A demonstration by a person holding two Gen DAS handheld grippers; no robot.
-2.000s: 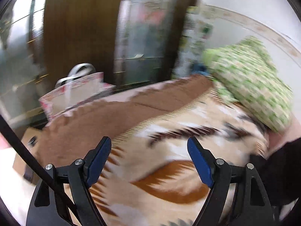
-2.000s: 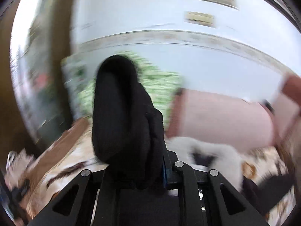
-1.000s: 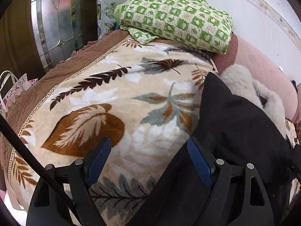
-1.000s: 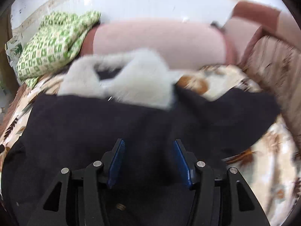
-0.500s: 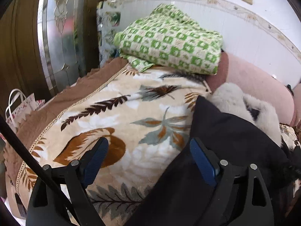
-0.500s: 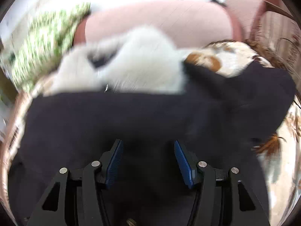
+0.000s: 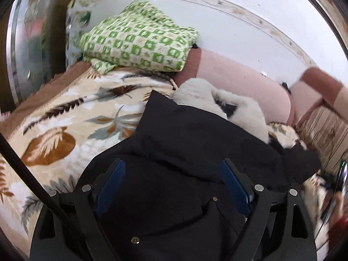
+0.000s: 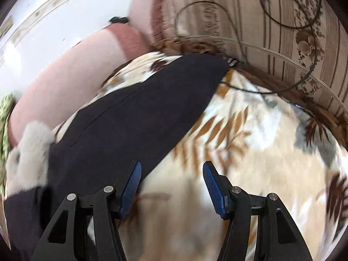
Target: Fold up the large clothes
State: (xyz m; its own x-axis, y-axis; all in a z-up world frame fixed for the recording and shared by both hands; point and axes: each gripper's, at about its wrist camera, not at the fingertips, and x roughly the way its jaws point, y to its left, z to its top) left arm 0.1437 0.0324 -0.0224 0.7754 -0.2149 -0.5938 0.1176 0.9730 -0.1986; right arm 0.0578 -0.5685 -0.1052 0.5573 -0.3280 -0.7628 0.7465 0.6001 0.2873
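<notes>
Left gripper (image 7: pixel 171 184) stands wide open above the near part of the black coat (image 7: pixel 195 143), gripping nothing. Right gripper (image 8: pixel 171 187) is half open and empty, its jaws having just been opening; it hangs over the blanket (image 8: pixel 250 143), just right of the coat's sleeve (image 8: pixel 152 100). The coat lies spread on the bed, fur collar (image 7: pixel 217 102) at the far side. Step in hand: laying out complete, first fold pending. Next move probably calls for gripping the sleeve end and carrying it left across the body.
</notes>
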